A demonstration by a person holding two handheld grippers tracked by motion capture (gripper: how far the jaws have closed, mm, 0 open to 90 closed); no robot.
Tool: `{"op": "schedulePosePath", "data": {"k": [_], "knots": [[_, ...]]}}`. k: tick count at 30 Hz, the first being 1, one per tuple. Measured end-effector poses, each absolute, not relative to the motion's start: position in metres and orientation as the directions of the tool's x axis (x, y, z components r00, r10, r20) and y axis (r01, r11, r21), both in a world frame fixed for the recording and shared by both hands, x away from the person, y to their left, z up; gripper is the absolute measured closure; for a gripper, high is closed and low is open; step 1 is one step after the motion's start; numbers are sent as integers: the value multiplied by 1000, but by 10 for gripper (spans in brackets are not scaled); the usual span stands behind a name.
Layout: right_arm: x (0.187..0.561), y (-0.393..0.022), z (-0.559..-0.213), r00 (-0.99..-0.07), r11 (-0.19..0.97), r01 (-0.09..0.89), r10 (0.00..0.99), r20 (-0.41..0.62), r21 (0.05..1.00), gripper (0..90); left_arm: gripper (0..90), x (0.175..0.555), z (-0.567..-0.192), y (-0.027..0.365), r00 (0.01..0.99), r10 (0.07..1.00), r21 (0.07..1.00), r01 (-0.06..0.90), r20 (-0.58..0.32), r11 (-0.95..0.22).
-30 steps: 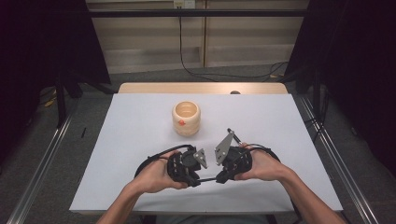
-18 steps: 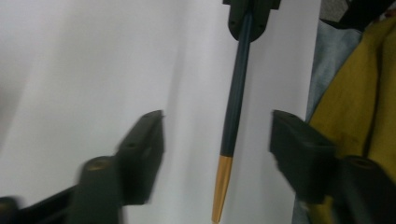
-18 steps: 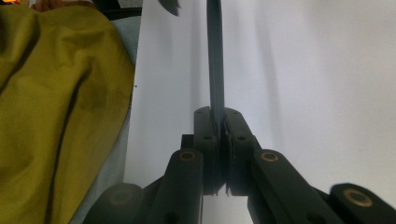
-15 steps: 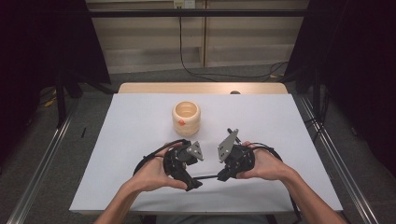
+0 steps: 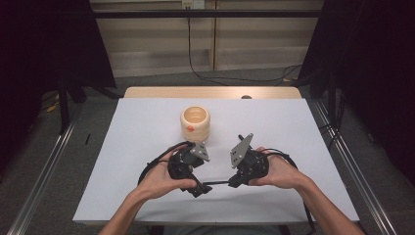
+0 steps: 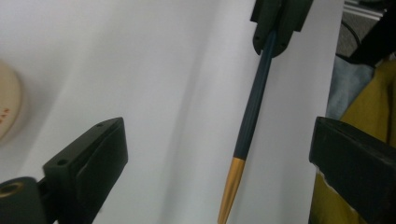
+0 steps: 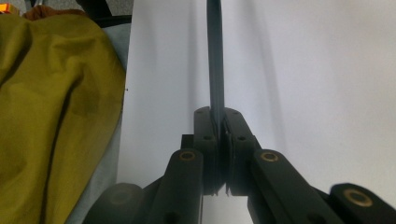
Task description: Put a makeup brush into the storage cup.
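Pen handed to the right gripper
The pen [image 6: 252, 112] is clamped by the right gripper [image 7: 219, 135]; the left gripper [image 6: 215, 154], jaws just opened wide, is clear; slippage is risked by that end-only grip

A lab-style recording bay is indicated: a white-covered surface [image 5: 147, 127] is set between metal floor rails [image 5: 46, 166], black curtains [image 5: 377, 73] are hung at both sides, and cables [image 5: 195, 58] are trailed from a wall socket [image 5: 192, 4].
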State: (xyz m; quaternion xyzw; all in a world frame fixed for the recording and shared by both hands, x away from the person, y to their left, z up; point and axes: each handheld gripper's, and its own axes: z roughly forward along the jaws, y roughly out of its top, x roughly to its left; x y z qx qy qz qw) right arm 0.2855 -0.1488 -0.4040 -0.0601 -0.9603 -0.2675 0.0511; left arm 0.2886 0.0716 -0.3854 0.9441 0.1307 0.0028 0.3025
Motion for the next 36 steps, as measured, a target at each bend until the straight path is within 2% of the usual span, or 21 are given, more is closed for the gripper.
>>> {"op": "schedulePosePath", "data": {"k": [4, 13, 22, 24, 30, 36], "knots": [[286, -157, -405, -984, 837, 172, 118, 136, 520, 854, 39, 287, -381, 81, 967, 242, 615, 236, -75, -752], [284, -172, -402, -978, 813, 208, 170, 121, 544, 854, 42, 287, -379, 96, 947, 311, 704, 277, -83, -654], [277, -184, -409, -969, 798, 244, 216, 118, 550, 853, 28, 283, -390, 108, 919, 386, 734, 317, -82, -601], [277, -190, -410, -964, 774, 262, 230, 130, 576, 853, 28, 282, -393, 109, 914, 397, 740, 323, -82, -590], [275, -202, -412, -957, 756, 285, 262, 126, 589, 853, 27, 280, -395, 118, 902, 430, 791, 293, -42, -536], [272, -208, -407, -952, 727, 295, 281, 123, 620, 853, 24, 277, -396, 125, 891, 451, 821, 300, -58, -485]]}}
